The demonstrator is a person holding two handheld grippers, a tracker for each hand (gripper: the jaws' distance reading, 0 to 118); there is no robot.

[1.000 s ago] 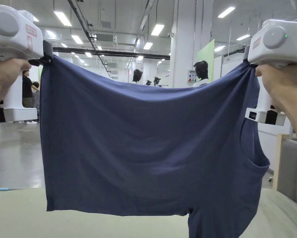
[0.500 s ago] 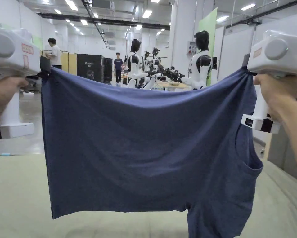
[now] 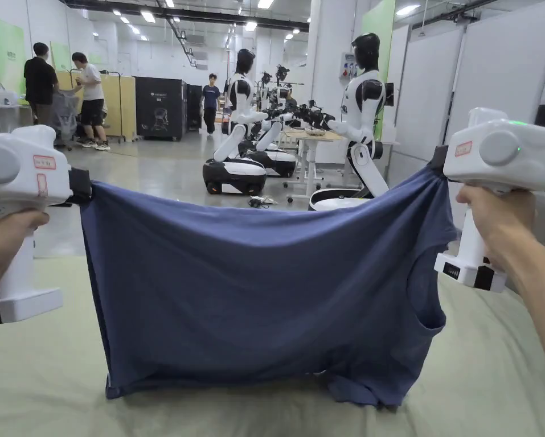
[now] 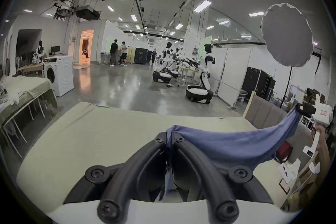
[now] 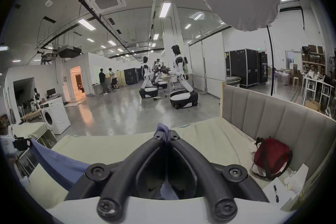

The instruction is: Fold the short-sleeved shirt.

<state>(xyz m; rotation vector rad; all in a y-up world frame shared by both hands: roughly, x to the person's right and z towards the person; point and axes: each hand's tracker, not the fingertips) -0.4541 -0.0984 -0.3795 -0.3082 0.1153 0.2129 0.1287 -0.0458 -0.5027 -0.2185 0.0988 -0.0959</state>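
A dark blue short-sleeved shirt (image 3: 265,284) hangs stretched between my two grippers, its lower edge and a sleeve resting crumpled on the pale green bed (image 3: 37,392). My left gripper (image 3: 83,186) is shut on the shirt's upper left corner; its jaws pinch the cloth (image 4: 227,142) in the left gripper view (image 4: 170,137). My right gripper (image 3: 436,162) is shut on the upper right corner, and a tuft of cloth (image 5: 161,128) sticks out between its closed jaws (image 5: 167,135). An armhole (image 3: 425,296) gapes on the right side.
A padded grey headboard (image 5: 272,118) borders the bed on the right, with a red bag (image 5: 271,157) and papers beside it. White humanoid robots (image 3: 362,114) stand on the grey floor beyond the bed. Several people (image 3: 89,97) stand far back left. A washing machine (image 4: 60,77) stands left.
Both grippers have come down with the shirt, and its lower edge and sleeve now lie on the bed instead of hanging above it. The head camera has tilted down.
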